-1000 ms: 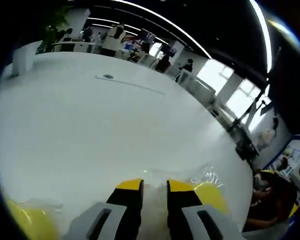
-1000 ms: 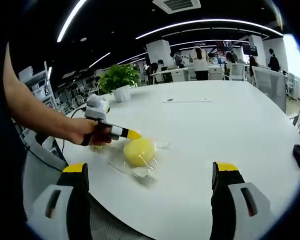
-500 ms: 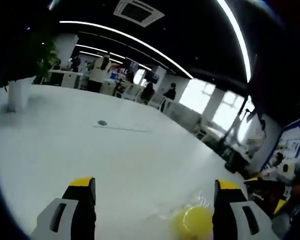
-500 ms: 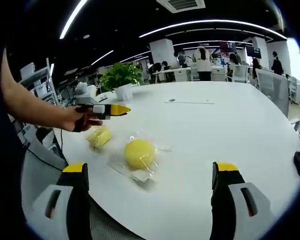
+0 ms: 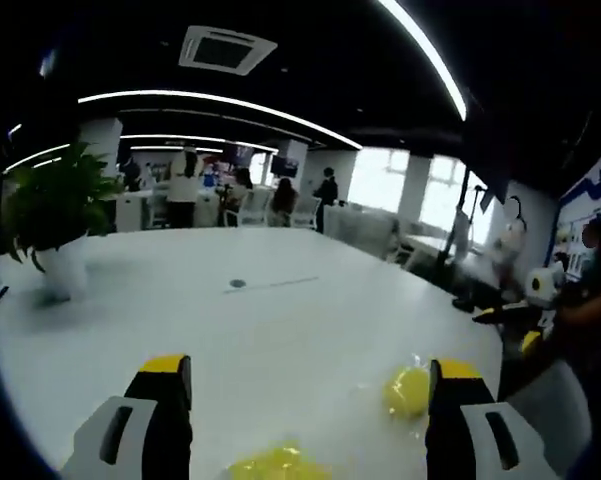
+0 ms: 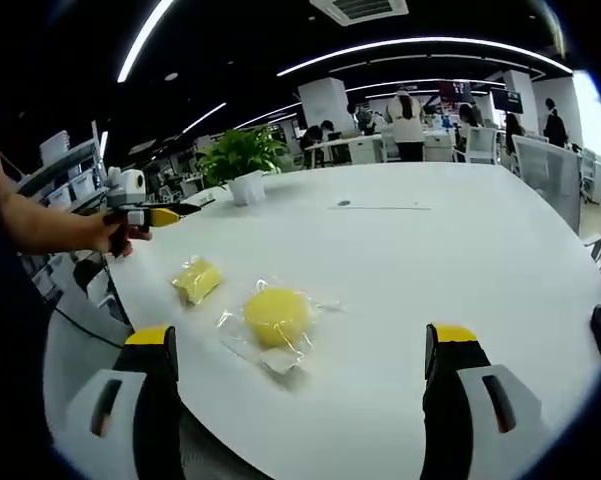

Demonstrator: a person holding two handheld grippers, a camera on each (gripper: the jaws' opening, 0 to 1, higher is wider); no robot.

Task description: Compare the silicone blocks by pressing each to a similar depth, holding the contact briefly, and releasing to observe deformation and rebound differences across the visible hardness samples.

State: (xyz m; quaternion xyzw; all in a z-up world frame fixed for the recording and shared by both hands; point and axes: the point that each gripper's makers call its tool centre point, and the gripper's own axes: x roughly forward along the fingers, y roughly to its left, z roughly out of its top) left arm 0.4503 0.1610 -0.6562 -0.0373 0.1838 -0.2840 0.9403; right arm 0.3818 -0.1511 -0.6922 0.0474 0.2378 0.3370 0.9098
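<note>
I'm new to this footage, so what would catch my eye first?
Two yellow silicone samples in clear wrap lie on the white table: a round block and, to its left in the right gripper view, a smaller squarish block. Behind them stands a potted plant; the left gripper hovers off the table's edge.

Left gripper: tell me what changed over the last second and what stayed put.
The left gripper opened, lifted off the smaller yellow block and drew back past the table edge. That block and the round yellow block stayed put in their clear wrappers. The right gripper stayed open.
</note>
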